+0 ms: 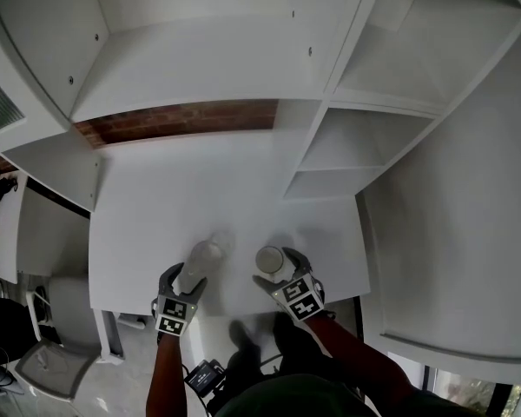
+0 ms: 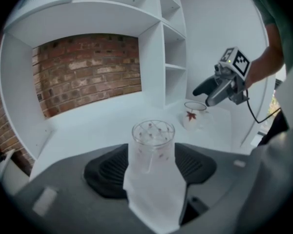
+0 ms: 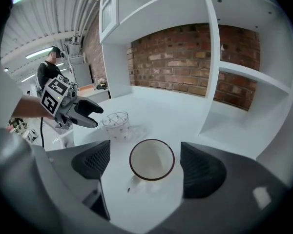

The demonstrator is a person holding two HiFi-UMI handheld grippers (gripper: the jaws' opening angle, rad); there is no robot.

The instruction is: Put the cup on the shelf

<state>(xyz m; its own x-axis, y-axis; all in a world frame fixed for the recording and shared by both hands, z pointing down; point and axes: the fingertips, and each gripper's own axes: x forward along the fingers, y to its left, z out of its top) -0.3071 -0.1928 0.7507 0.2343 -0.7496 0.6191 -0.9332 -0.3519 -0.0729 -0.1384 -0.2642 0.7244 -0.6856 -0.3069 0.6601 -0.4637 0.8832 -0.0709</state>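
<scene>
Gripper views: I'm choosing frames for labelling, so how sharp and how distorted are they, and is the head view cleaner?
Left gripper view: fisheye bows the shelf, corners go black, the clear glass smears into white below its rim. Right gripper view: same bowing, the white cup fairly sharp. Head view: soft even light, the glass blurred, faint shadows.

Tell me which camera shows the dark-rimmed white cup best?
The right gripper view. The white cup sits close and centred, so you look straight into it. The head view shows the cup small from above. The left gripper view shows it far off, side-on, with a red leaf on it.
</scene>
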